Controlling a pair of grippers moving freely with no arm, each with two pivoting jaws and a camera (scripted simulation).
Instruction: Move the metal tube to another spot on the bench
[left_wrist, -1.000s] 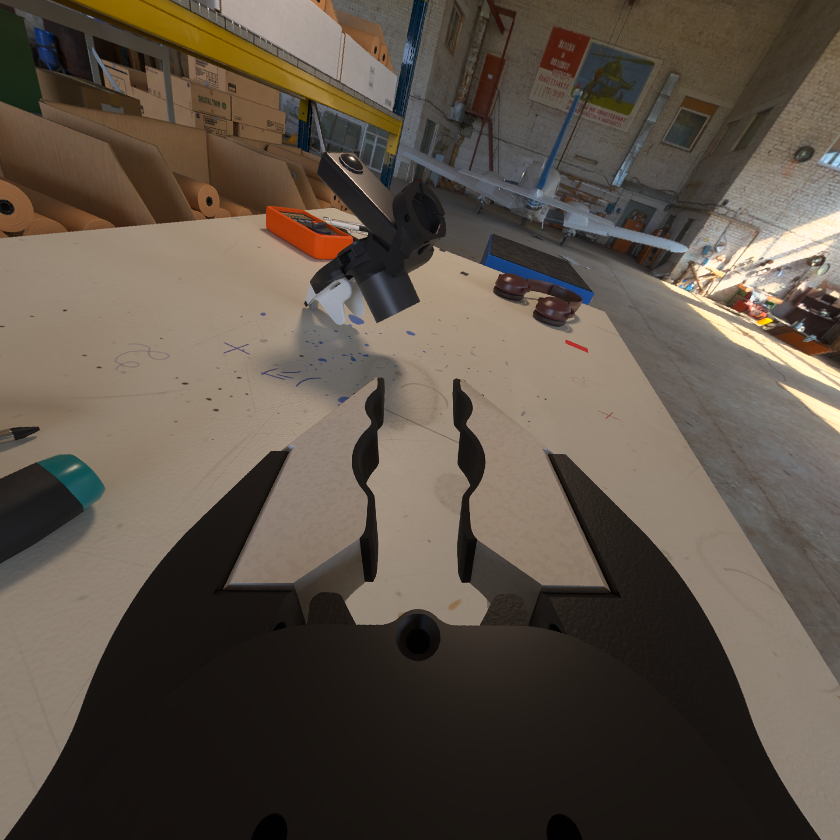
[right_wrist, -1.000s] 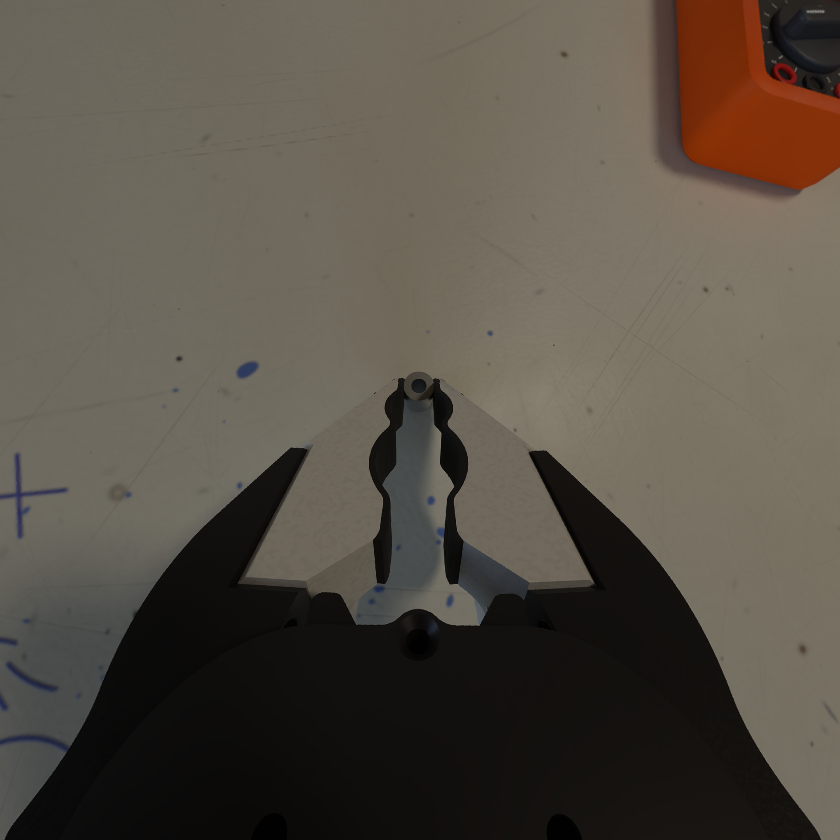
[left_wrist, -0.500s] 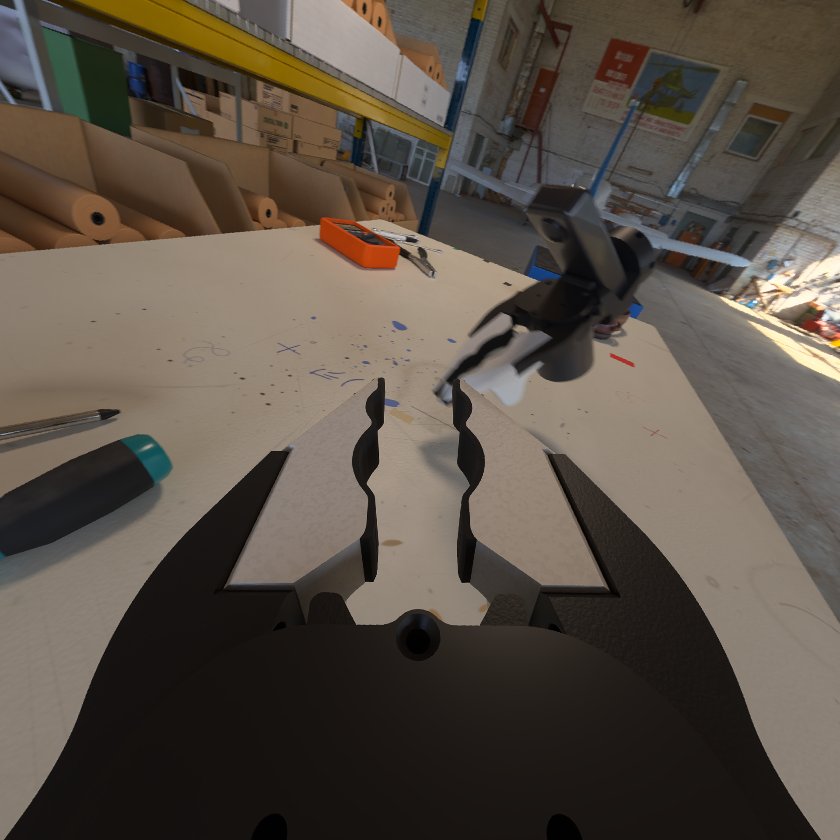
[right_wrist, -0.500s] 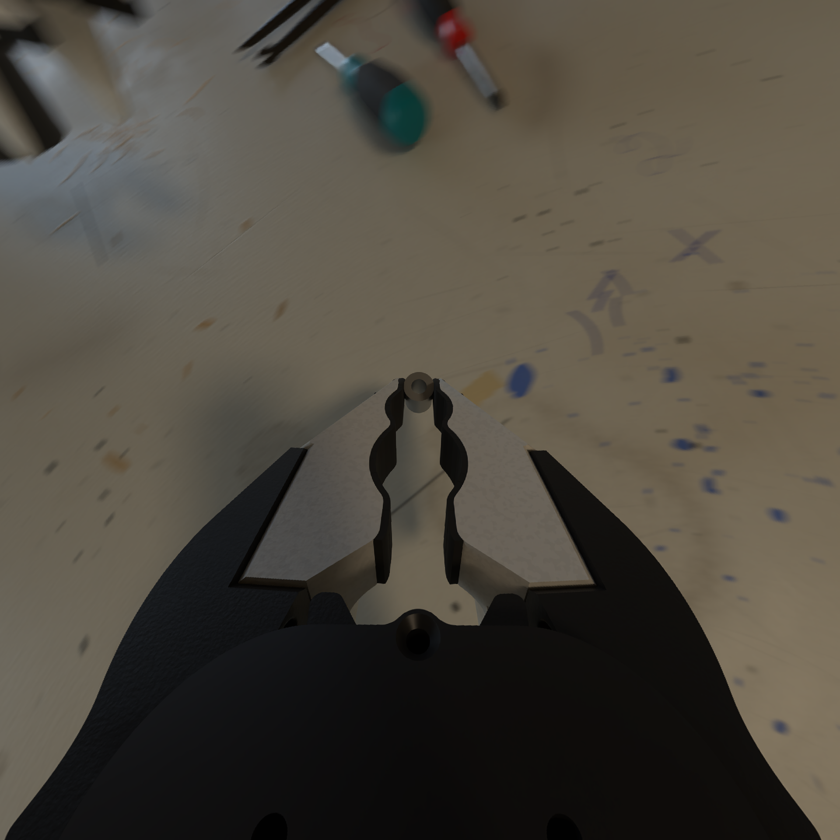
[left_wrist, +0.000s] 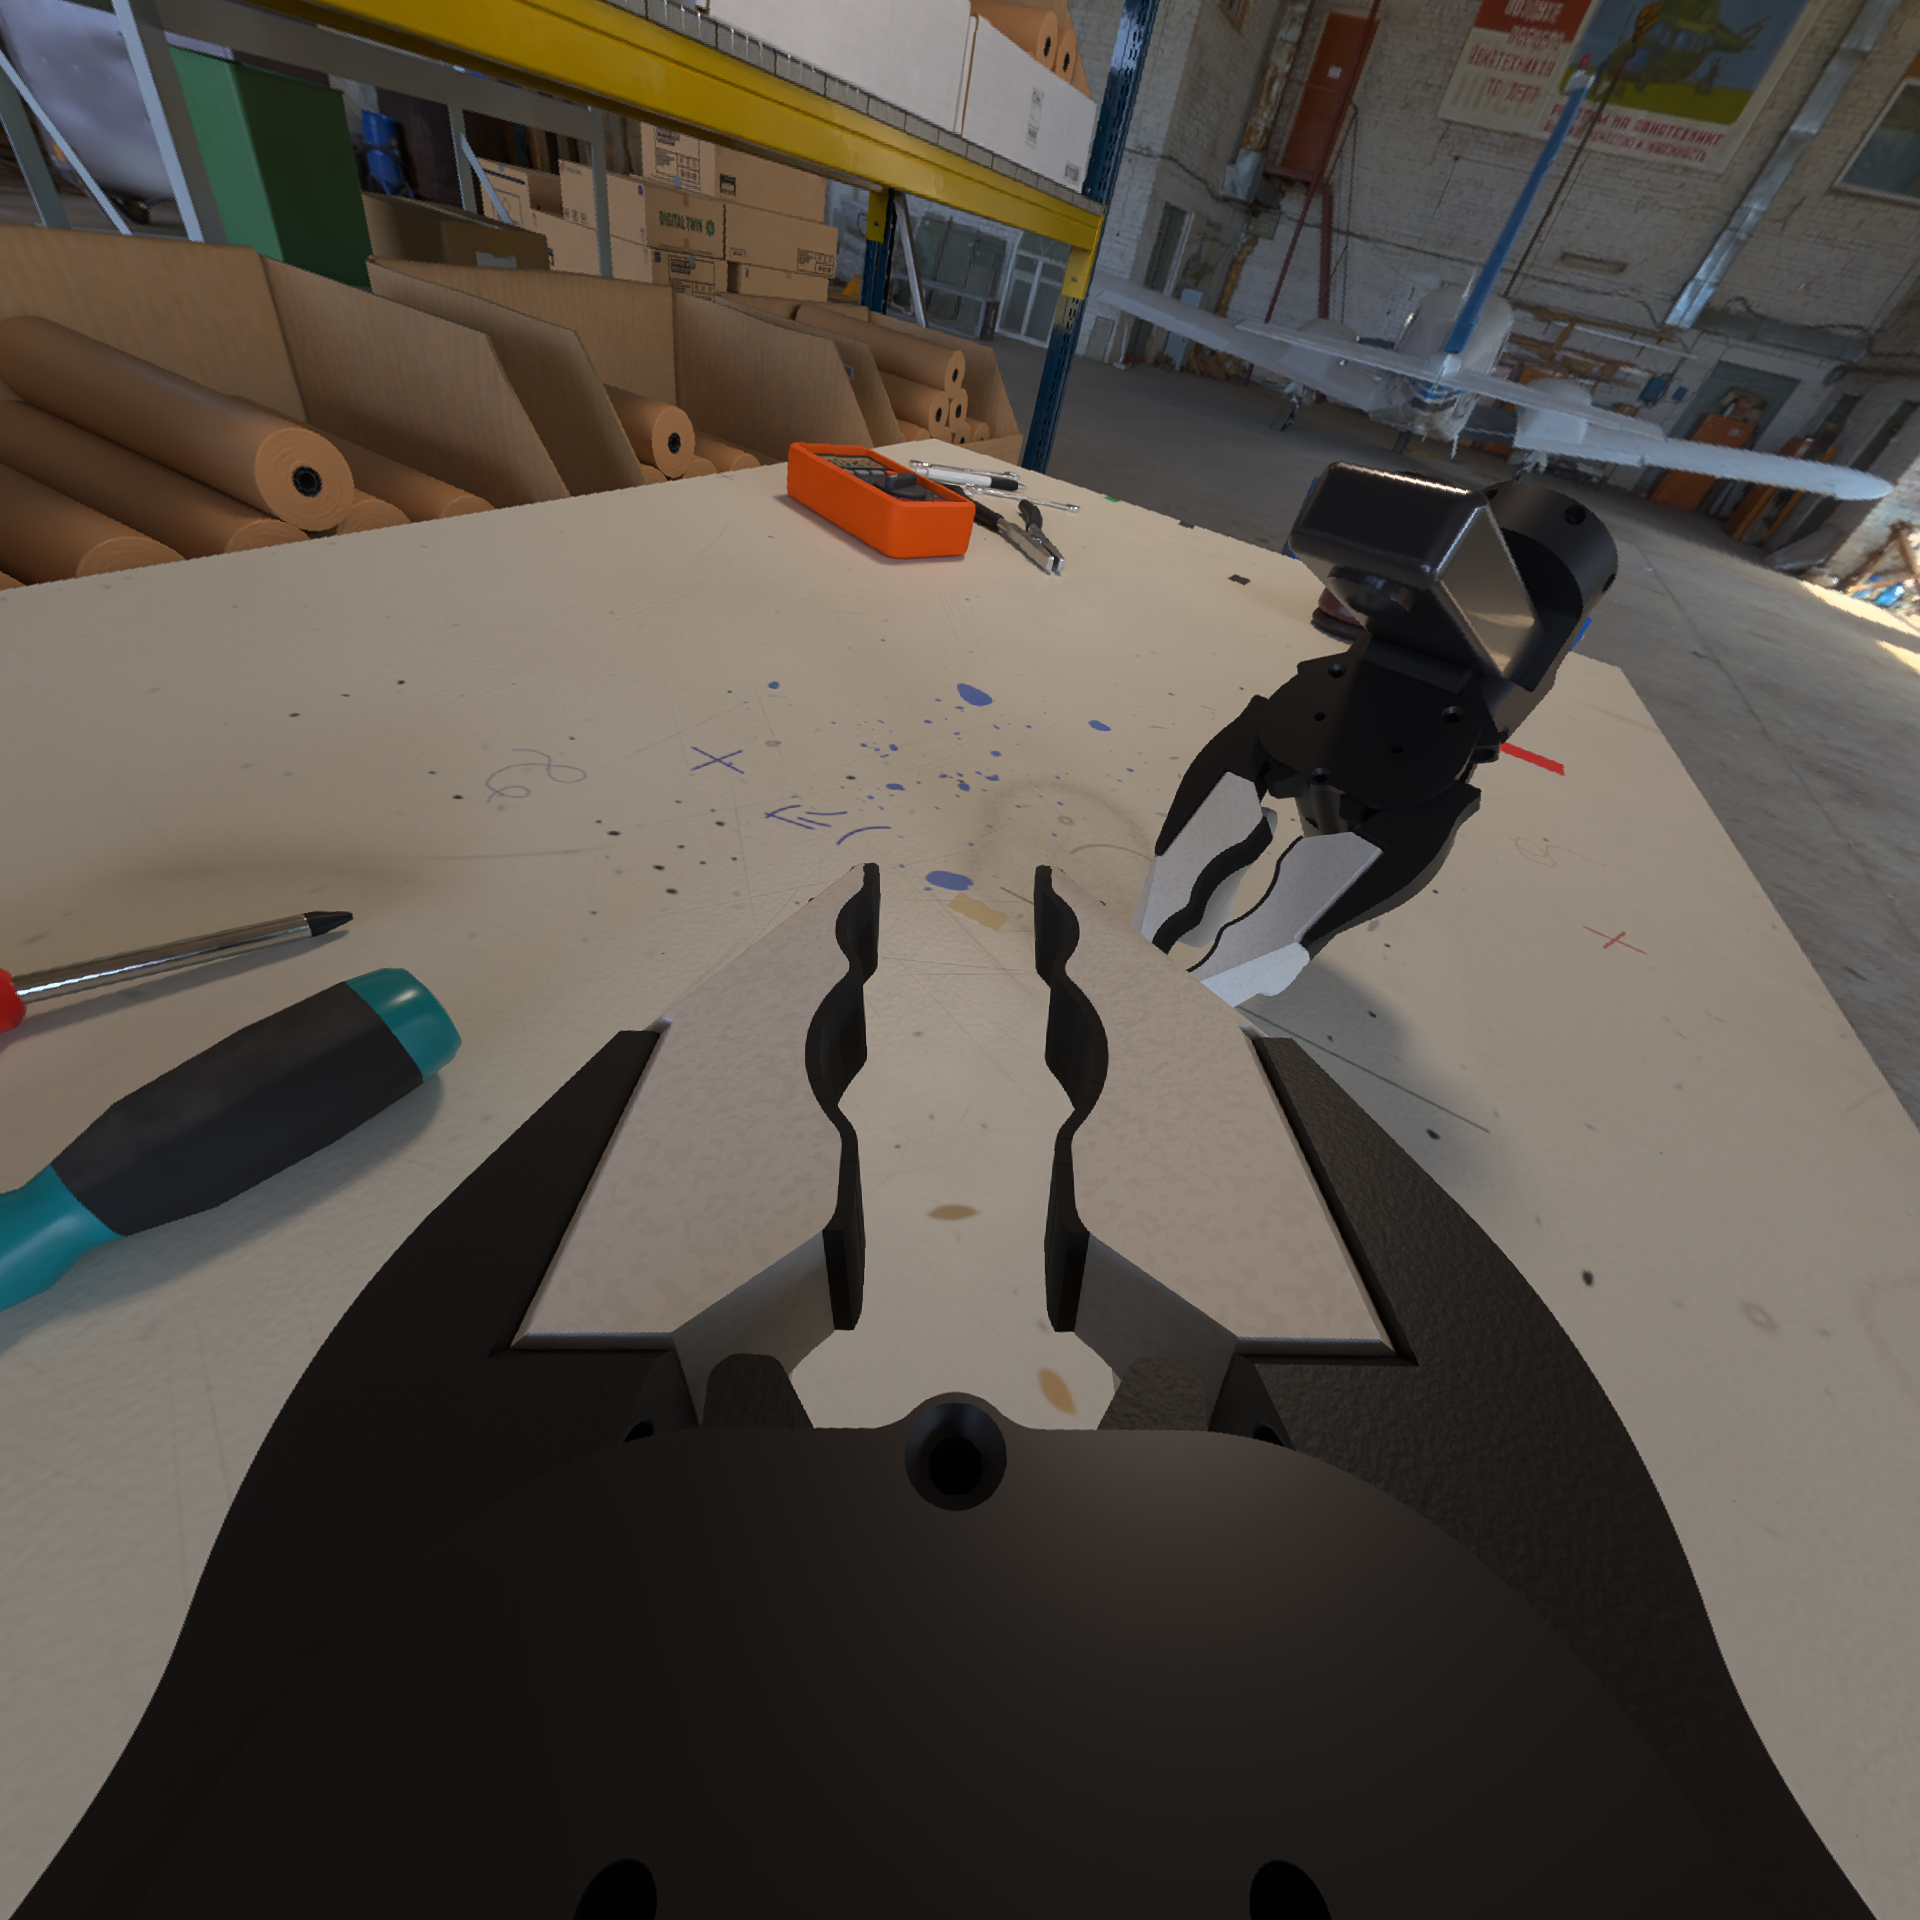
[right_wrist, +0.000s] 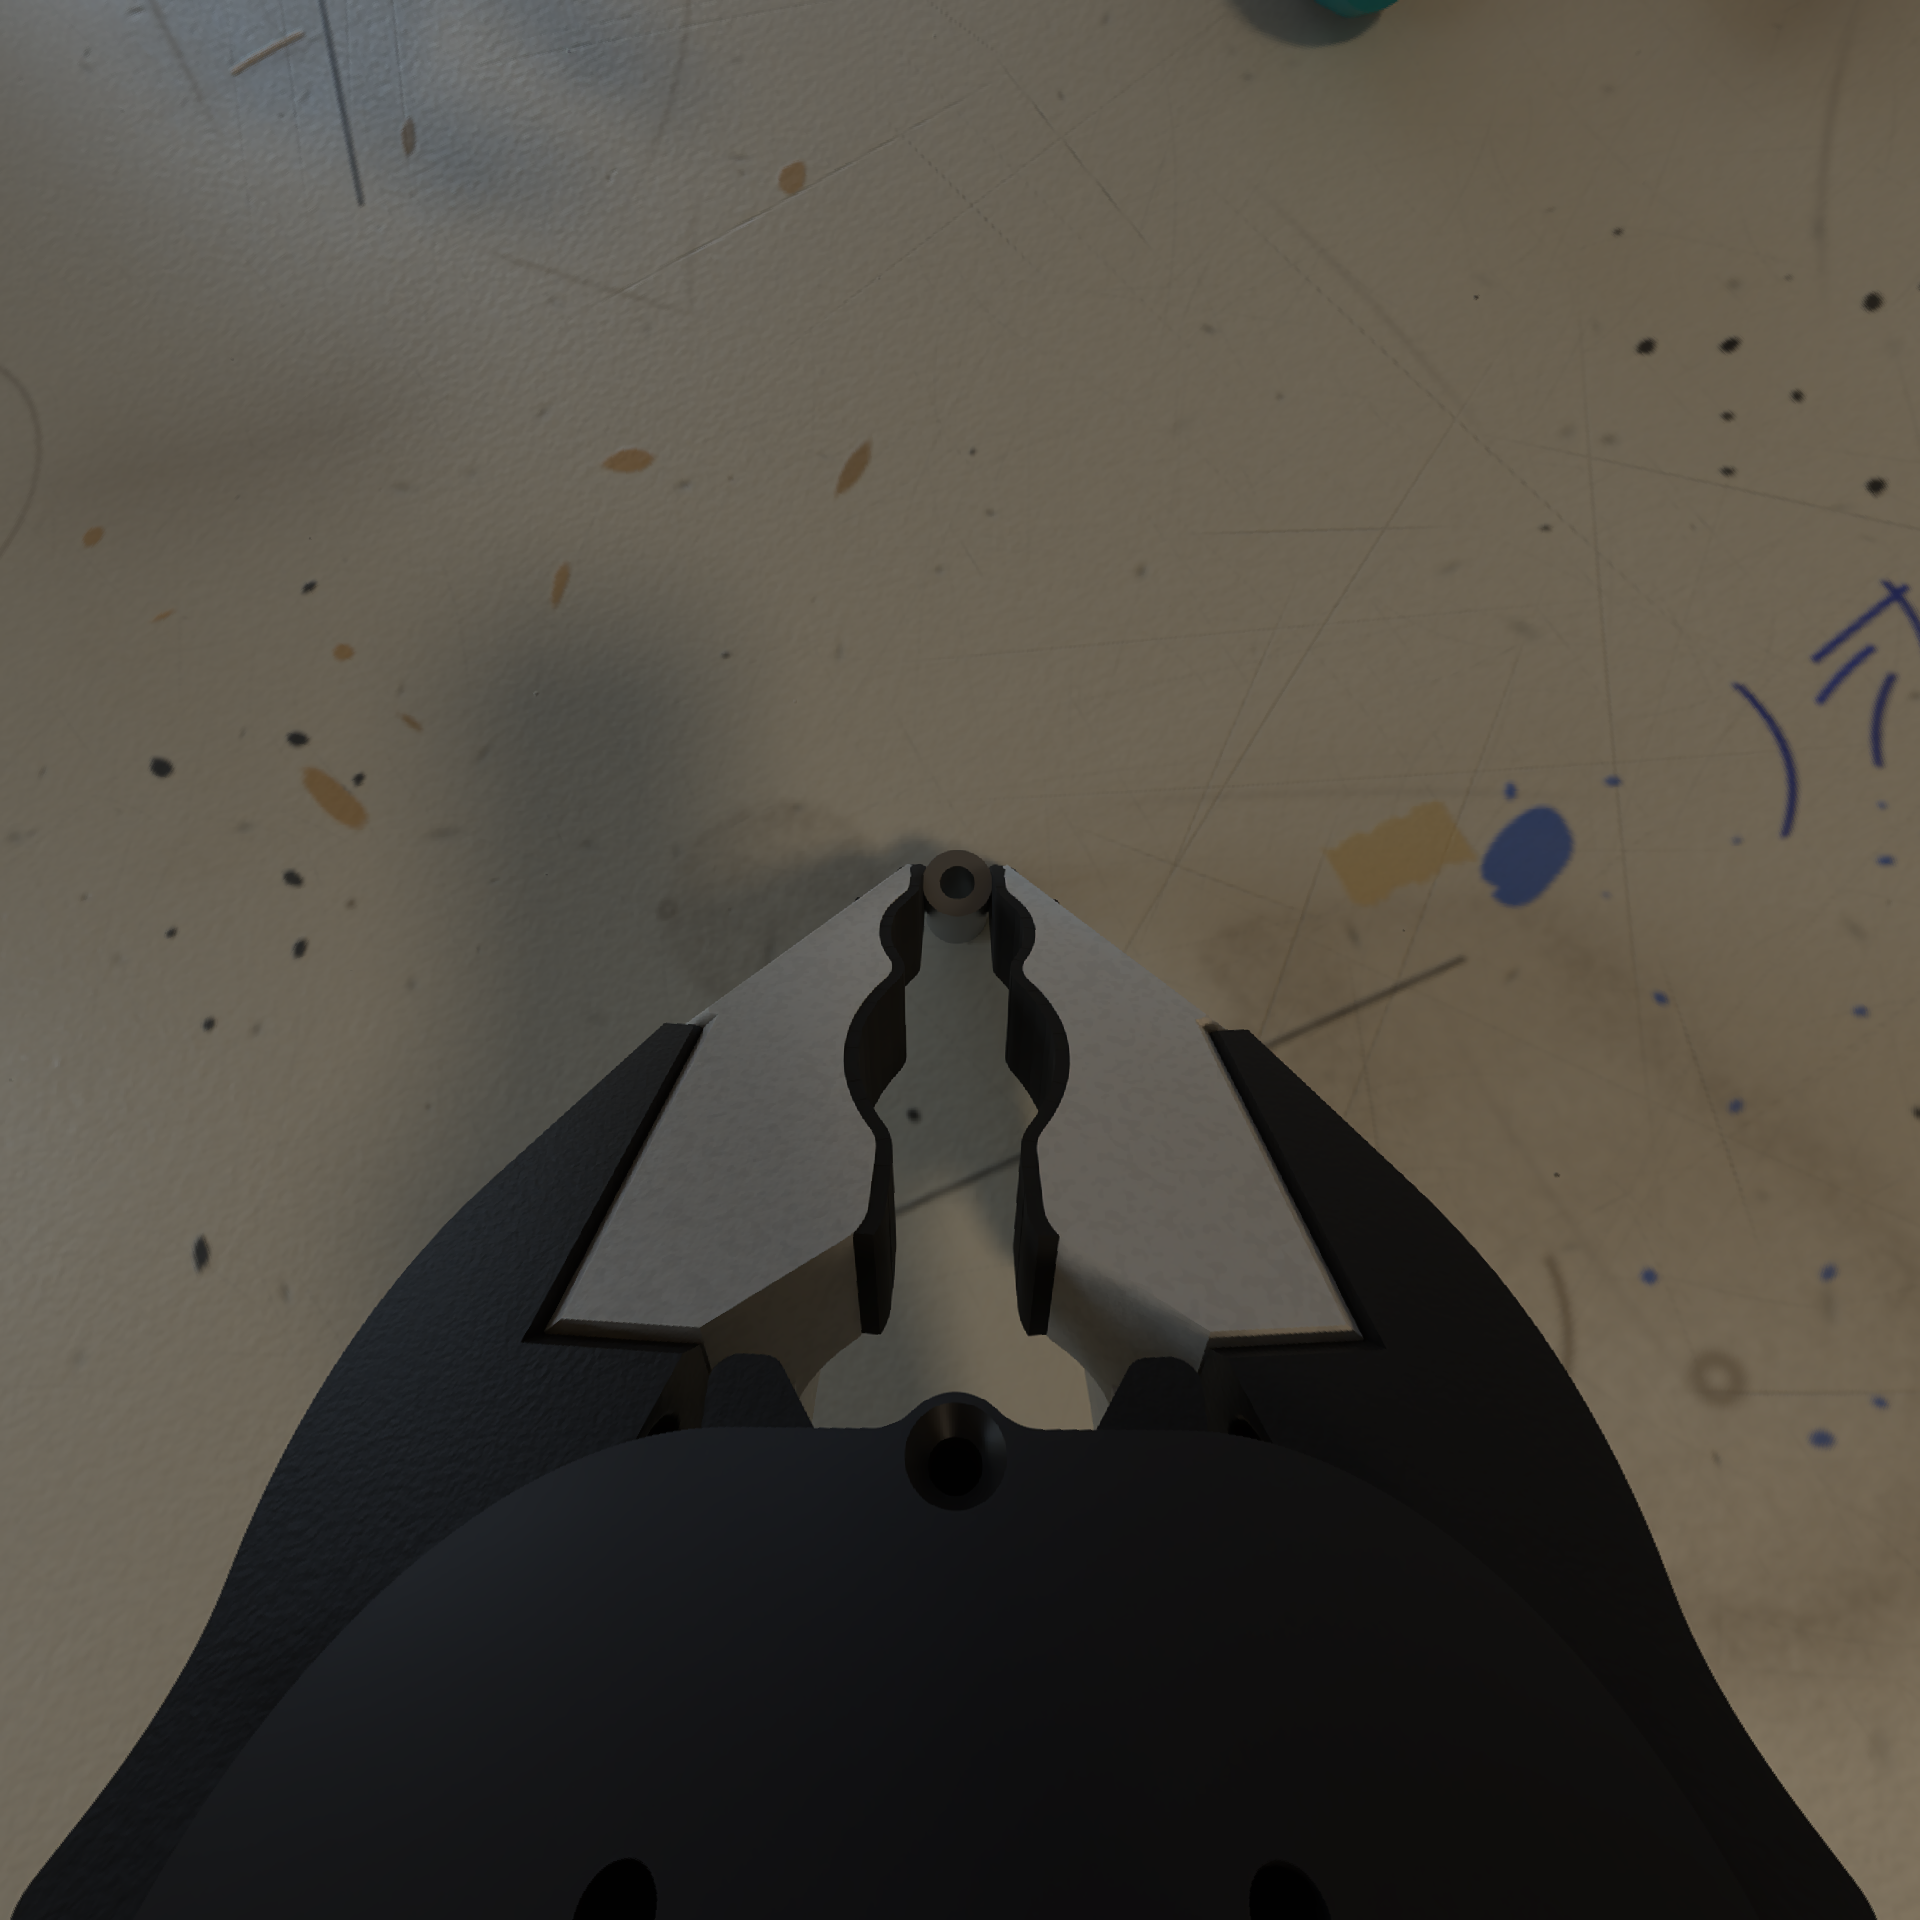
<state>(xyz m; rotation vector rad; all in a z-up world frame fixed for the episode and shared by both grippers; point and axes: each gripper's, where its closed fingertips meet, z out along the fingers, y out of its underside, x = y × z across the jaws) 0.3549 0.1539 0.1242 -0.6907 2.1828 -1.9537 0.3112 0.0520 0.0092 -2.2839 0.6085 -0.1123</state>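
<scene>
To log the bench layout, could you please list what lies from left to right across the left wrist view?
Teal and black screwdriver → orange multimeter → pliers → right gripper, shut on the metal tube.

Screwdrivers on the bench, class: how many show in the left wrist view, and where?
2: the teal-and-black screwdriver lies at the left edge; the red-handled screwdriver lies just behind it. Others may be out of frame.

You've got a dull grey metal tube (right_wrist: 957, 896) in matt black textured plastic right gripper (right_wrist: 956, 883), over a scuffed, paint-flecked matt bench (right_wrist: 1143, 468); glossy orange plastic meter (left_wrist: 876, 499).
</scene>
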